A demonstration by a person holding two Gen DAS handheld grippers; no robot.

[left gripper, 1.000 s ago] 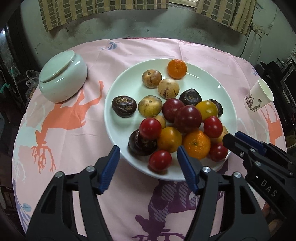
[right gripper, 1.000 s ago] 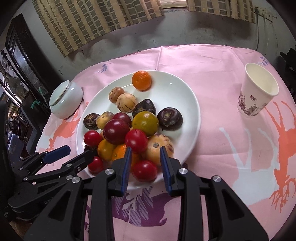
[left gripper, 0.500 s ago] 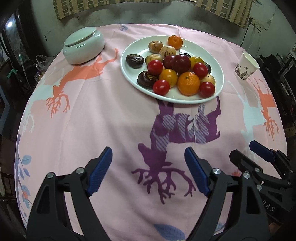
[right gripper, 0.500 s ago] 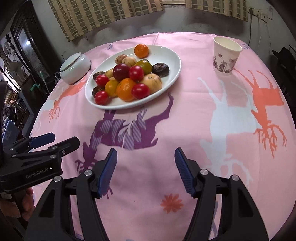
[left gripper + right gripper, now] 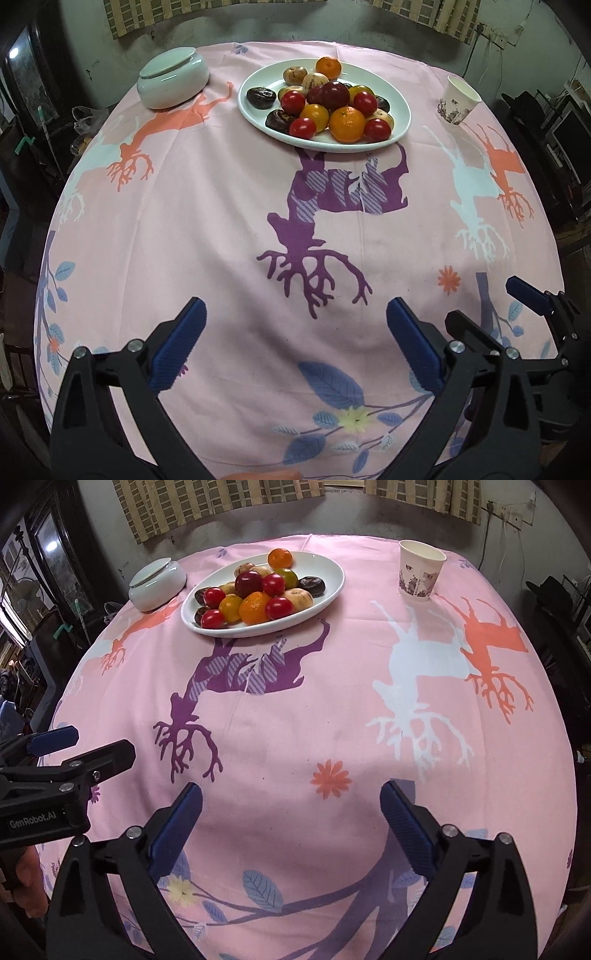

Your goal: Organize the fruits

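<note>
A white oval plate (image 5: pixel 400 110) (image 5: pixel 332 585) at the far side of the table holds a pile of several fruits: red tomatoes (image 5: pixel 303 128), oranges (image 5: pixel 347 124) (image 5: pixel 255 607), dark plums and pale round fruits. My left gripper (image 5: pixel 295 343) is open and empty, over the near part of the cloth, far from the plate. My right gripper (image 5: pixel 291 825) is open and empty, beside it on the right. The right gripper shows in the left wrist view (image 5: pixel 491 314). The left gripper shows in the right wrist view (image 5: pixel 85 747).
A round table under a pink deer-print cloth (image 5: pixel 221 221). A white lidded ceramic bowl (image 5: pixel 173 83) (image 5: pixel 157 579) stands far left of the plate. A paper cup (image 5: pixel 457 100) (image 5: pixel 419 570) stands far right. Dark furniture surrounds the table.
Both grippers have pulled back from the plate toward the near table edge. The right gripper, earlier narrow around a red tomato, opened wide; the tomato stays on the plate.
</note>
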